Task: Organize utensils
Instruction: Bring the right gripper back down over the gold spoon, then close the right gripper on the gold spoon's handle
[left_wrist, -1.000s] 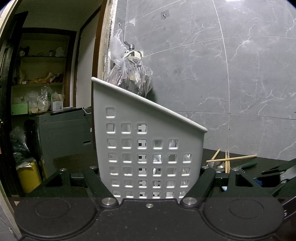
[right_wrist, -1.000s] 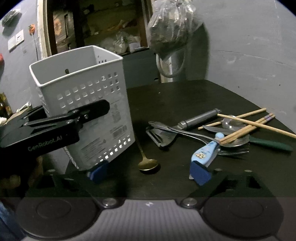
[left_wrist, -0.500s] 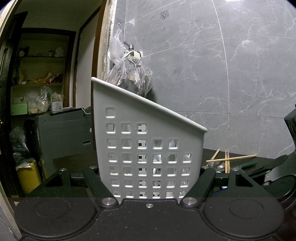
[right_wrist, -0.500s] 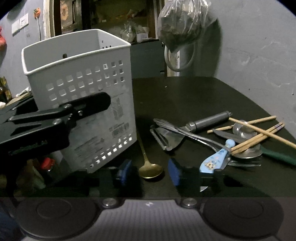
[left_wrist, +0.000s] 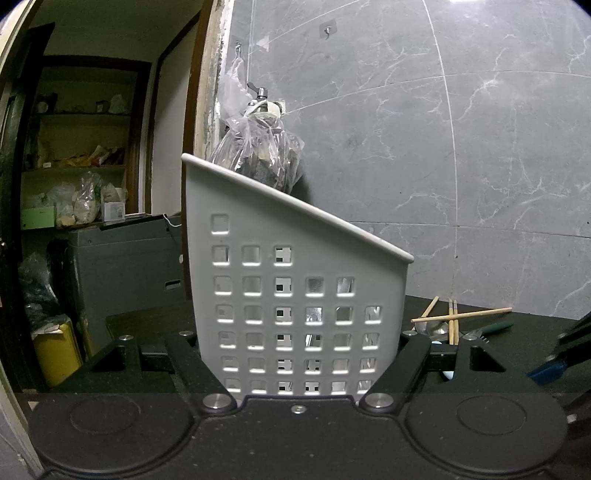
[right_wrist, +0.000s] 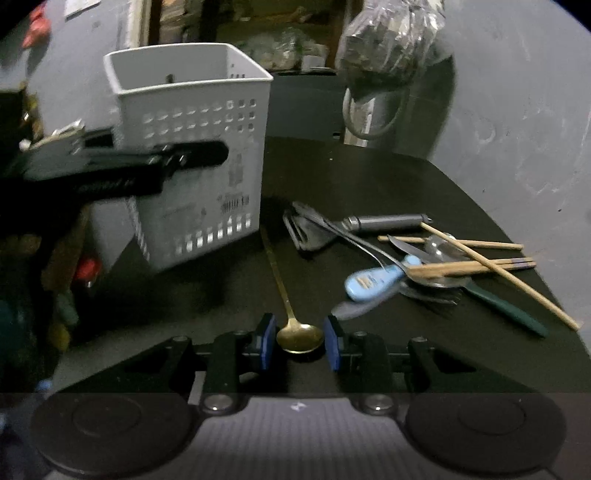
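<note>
Slim gold-coloured metal spoon with a long thin handle (right_wrist: 299, 338): probably light, rigid and slick, so apt to skate or pivot on a hard surface. Best taken across the neck or low on the handle, where flat pads get parallel sides. Across the rounded bowl, likely to squirt out as the pads close, or to tilt once lifted. No fragility to fear, and only moderate squeeze needed.

Lies flat on the dark tabletop (right_wrist: 369, 177), bowl nearest the camera, handle running away towards the foot of the white perforated plastic basket (left_wrist: 295, 258). Polished, warm brass tone, small oval bowl, no visible bend. Sits apart from the heap of other utensils to the right, among them a pale blue-handled piece (right_wrist: 373, 282) and wooden chopsticks (right_wrist: 480, 266).

Right gripper (right_wrist: 300, 343): jaws just been closing, blue pads now flanking the spoon's bowl on both sides. Seems a sliver of gap on each side, though blurred enough to leave contact uncertain, so not counted as gripped yet.

Left gripper (left_wrist: 299, 350): clamped on the basket's lower walls, holding it tilted with the open top leaning towards the spoon side.
</note>
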